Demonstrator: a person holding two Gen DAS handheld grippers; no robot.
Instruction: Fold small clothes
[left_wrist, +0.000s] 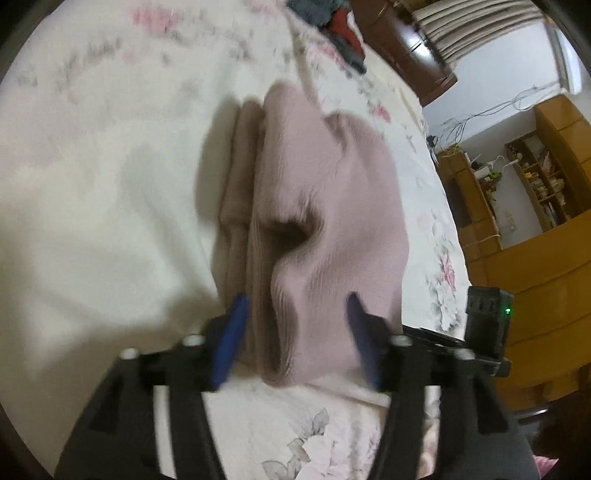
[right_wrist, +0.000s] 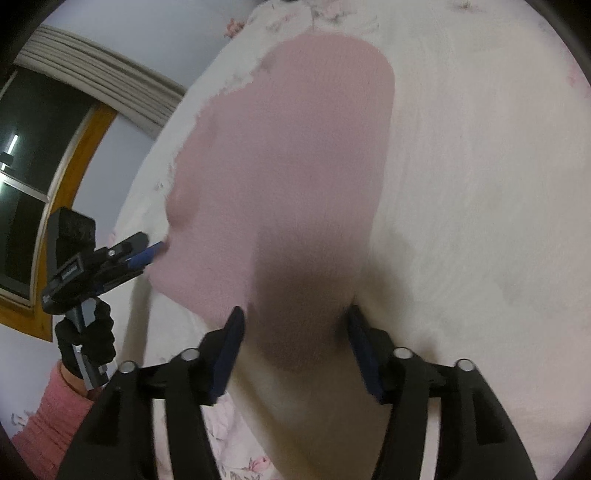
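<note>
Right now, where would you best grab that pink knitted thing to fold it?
Judging by its pose, the near edge of the pink knit garment: it is bunched into ridges between the open left gripper, so closing there from the near side should pinch them.

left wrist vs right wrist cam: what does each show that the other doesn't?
Left wrist only: folds and ridges bunched in the pink garment, a wooden bookshelf, and a dark clothes pile.

Right wrist only: the left claw at the garment's edge, the gloved hand holding it, and a window.

Both: the pink garment on the white floral bedsheet, each view's own claw open.
</note>
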